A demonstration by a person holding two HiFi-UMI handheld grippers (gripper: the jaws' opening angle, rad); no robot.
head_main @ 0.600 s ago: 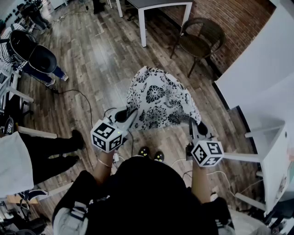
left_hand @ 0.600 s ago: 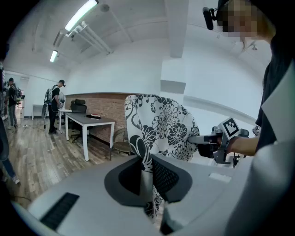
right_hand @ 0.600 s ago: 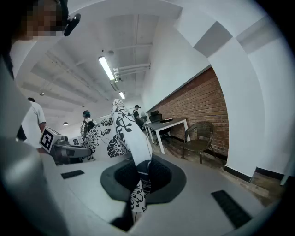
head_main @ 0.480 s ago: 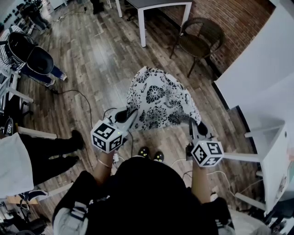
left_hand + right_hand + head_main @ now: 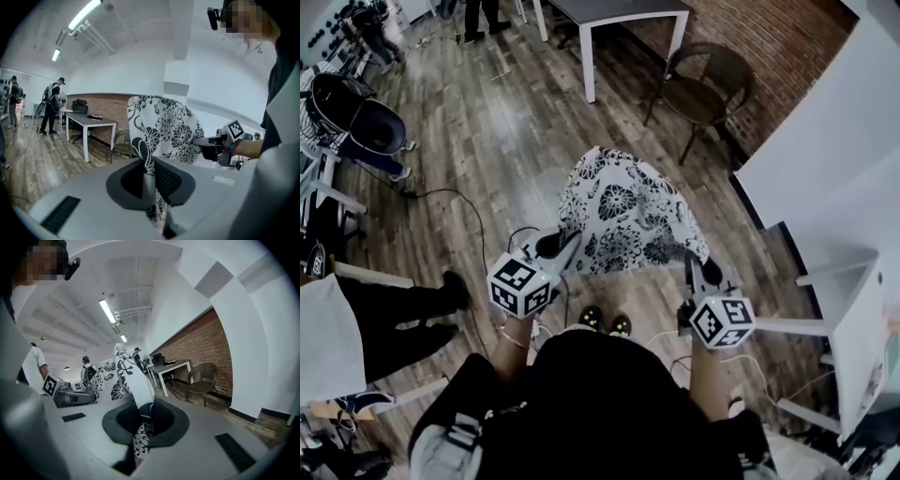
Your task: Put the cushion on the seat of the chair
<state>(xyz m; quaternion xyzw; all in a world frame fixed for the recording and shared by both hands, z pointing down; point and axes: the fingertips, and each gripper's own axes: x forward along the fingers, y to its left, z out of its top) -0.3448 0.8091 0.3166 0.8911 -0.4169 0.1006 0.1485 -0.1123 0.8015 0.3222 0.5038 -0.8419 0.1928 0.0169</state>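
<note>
1. Head view: the only print is the square black-and-white marker on each gripper's cube. Both forearms reach forward, side by side, with the grippers tipped slightly down. The floral black-on-white cushion (image 5: 623,211) hangs spread between the left gripper (image 5: 565,241) and the right gripper (image 5: 697,269), above the wooden floor (image 5: 487,141). The chair (image 5: 705,84) stands well apart ahead, by the brick wall (image 5: 769,37).
2. Left gripper view: jaws clenched on the cushion's edge (image 5: 149,164), fabric pinched between the pads. The right gripper's marker cube (image 5: 235,129) shows across the cushion.
3. Right gripper view: jaws clenched on the opposite edge (image 5: 140,427), the cushion standing upright out of them. The chair (image 5: 202,378) is ahead, beside the white table (image 5: 171,366).
</note>
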